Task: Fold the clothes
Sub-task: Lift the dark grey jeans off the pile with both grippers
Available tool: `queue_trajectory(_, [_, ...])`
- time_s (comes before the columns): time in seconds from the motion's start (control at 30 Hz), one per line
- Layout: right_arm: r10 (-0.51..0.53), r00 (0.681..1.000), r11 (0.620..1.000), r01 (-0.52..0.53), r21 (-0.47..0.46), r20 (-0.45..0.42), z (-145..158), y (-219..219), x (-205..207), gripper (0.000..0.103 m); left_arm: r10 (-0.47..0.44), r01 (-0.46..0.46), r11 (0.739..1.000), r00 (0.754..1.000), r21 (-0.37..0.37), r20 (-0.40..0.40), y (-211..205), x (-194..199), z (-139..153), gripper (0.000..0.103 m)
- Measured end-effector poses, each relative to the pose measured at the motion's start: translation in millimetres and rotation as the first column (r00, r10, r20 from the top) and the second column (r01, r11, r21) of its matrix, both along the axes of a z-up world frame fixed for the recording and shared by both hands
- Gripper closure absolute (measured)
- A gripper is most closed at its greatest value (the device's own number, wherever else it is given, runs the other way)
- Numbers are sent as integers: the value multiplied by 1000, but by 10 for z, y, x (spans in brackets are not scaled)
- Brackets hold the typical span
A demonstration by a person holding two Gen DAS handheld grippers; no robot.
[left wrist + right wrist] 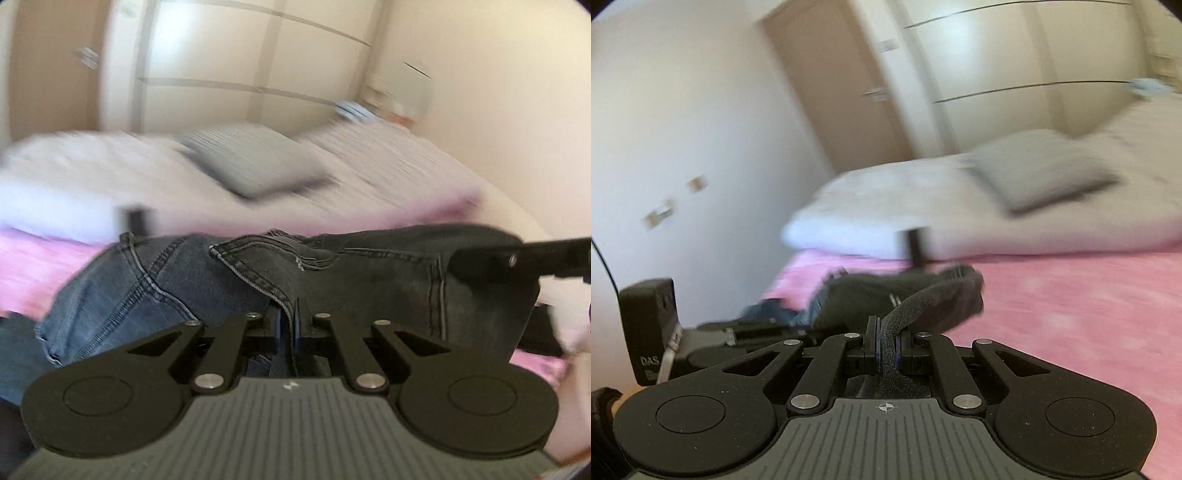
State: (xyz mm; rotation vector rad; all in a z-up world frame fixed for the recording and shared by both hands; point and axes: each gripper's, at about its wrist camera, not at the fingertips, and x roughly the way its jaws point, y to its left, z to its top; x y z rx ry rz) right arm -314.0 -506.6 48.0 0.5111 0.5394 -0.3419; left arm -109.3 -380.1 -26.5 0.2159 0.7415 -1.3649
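A pair of dark grey-blue jeans [229, 273] is held up over the pink bedspread [33, 266]. My left gripper [291, 321] is shut on a fold of the denim near a stitched seam. My right gripper [886, 343] is shut on another edge of the jeans [916, 299], which stretch away from it toward the left gripper body [650, 328]. The right gripper's fingers [491, 254] also show at the right edge of the left wrist view, pinching the cloth. Both views are blurred.
A white duvet [871, 206] and a grey pillow [1041, 170] lie on the bed beyond the pink bedspread [1071, 314]. A cream wardrobe [997, 66] and a door [834, 81] stand behind. A wall is close on the left.
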Motion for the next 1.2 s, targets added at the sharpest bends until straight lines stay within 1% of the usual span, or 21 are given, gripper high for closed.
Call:
queue_trajectory(0.07, [-103, 994, 995, 103, -15, -31, 47, -257, -576, 97, -102, 103, 994, 994, 17, -48, -433, -450, -120, 101])
queue_trajectory(0.1, [-152, 987, 988, 151, -25, -44, 80, -352, -837, 97, -155, 157, 987, 985, 20, -70, -605, -686, -145, 101])
queue_trajectory(0.17, [-236, 970, 971, 234, -48, -62, 143, -488, -1272, 97, -259, 263, 965, 959, 19, -112, -924, -1164, -172, 101])
queue_trajectory(0.23, [-308, 949, 950, 304, -68, -61, 241, -494, -1618, 97, -361, 365, 931, 922, 0, -141, -1171, -1554, -160, 101])
queue_trajectory(0.3, [-379, 924, 924, 374, -83, -52, 341, -493, -1927, 97, -430, 432, 902, 893, -15, -136, -1280, -1816, -117, 101])
queue_trajectory(0.33, [-404, 914, 913, 399, -86, -44, 381, -485, -2023, 97, -450, 453, 891, 880, -17, -150, -1320, -1879, -112, 101])
queue_trajectory(0.37, [-417, 908, 907, 413, -82, -37, 396, -459, -2039, 97, -452, 456, 890, 876, -11, -167, -1335, -1865, -146, 100])
queue_trajectory(0.43, [-410, 912, 911, 407, -66, -28, 385, -384, -1960, 97, -439, 449, 893, 877, 11, -198, -1306, -1769, -227, 97])
queue_trajectory(0.47, [-404, 915, 914, 402, -60, -26, 374, -344, -1904, 97, -421, 433, 901, 886, 21, -196, -1268, -1642, -264, 96])
queue_trajectory(0.57, [-344, 938, 938, 341, -63, -47, 257, -202, -1478, 97, -357, 370, 928, 917, 48, -179, -1117, -1172, -361, 92])
queue_trajectory(0.63, [-288, 956, 957, 286, -45, -58, 120, -128, -1078, 97, -283, 297, 952, 947, 79, -153, -878, -767, -369, 85])
queue_trajectory(0.7, [-233, 970, 972, 232, -25, -70, -62, -88, -667, 96, -198, 210, 972, 974, 107, -111, -590, -355, -359, 83])
queue_trajectory(0.77, [-174, 981, 985, 174, -6, -86, -279, 0, -206, 96, -93, 105, 986, 992, 132, -90, -247, 43, -370, 81])
queue_trajectory(0.87, [-53, 988, 999, 54, -1, -147, -665, 232, 462, 96, 49, -37, 986, 996, 160, -75, 205, 523, -405, 79])
queue_trajectory(0.9, [-29, 983, 999, 31, 8, -180, -818, 299, 648, 96, 87, -74, 982, 994, 174, -73, 381, 656, -397, 79])
queue_trajectory(0.97, [42, 958, 999, -35, 28, -284, -1174, 486, 1020, 94, 152, -135, 970, 986, 204, -67, 703, 874, -409, 77])
queue_trajectory(1.0, [75, 945, 997, -70, 26, -317, -1297, 587, 1122, 82, 174, -156, 963, 983, 219, -66, 817, 956, -442, 76])
queue_trajectory(1.03, [103, 938, 995, -102, 18, -330, -1364, 690, 1160, 57, 189, -168, 958, 980, 233, -68, 938, 987, -471, 76])
queue_trajectory(1.07, [130, 930, 991, -135, 9, -344, -1430, 793, 1197, 41, 201, -177, 952, 977, 251, -74, 1021, 1003, -530, 76])
queue_trajectory(1.1, [155, 922, 986, -165, 2, -354, -1483, 885, 1219, 23, 208, -180, 947, 975, 266, -83, 1106, 1018, -579, 76])
queue_trajectory(1.2, [204, 916, 976, -219, -5, -346, -1466, 938, 1035, 21, 206, -160, 939, 971, 304, -125, 1082, 898, -774, 71])
